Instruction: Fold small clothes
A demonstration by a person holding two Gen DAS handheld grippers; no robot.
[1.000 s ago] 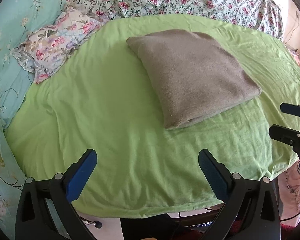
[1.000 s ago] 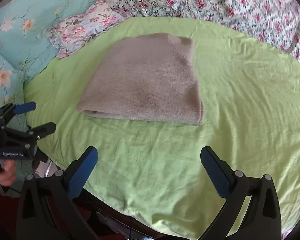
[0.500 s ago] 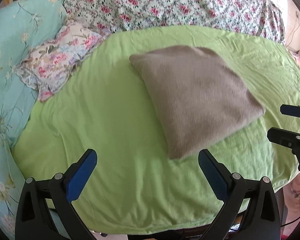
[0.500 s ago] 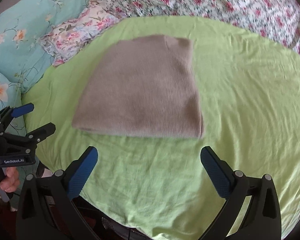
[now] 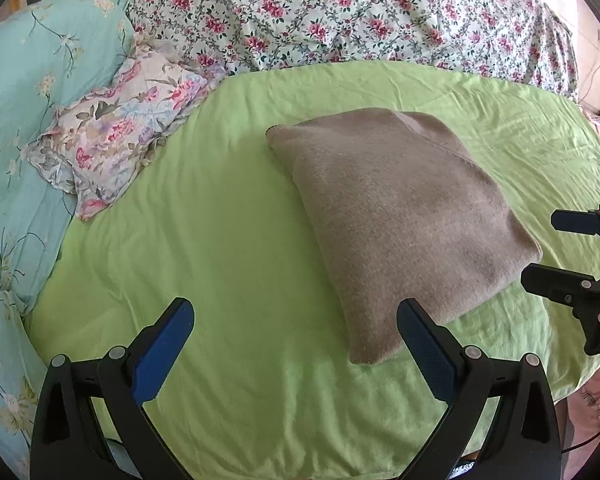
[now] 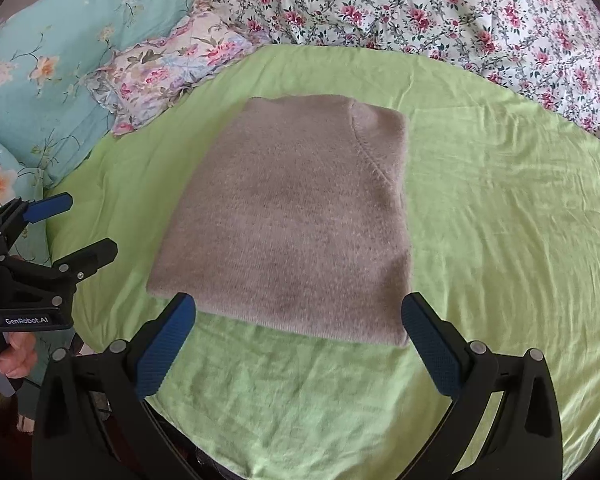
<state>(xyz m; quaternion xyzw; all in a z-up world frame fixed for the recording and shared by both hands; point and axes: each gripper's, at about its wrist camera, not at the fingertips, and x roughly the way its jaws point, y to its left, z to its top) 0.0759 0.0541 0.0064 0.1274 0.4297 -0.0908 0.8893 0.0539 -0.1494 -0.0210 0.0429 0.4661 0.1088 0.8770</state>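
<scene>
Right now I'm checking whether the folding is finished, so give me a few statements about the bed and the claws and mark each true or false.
1. The sweater lies folded on the green sheet. True.
2. The right claw is shut on the sweater. False: it is open and holds nothing.
3. The left claw is open and holds nothing. True.
4. The sweater lies on top of the floral pillow. False: the pillow sits apart from it, at the sheet's edge.
5. A second garment lies on the sheet. False: only the sweater shows there.
</scene>
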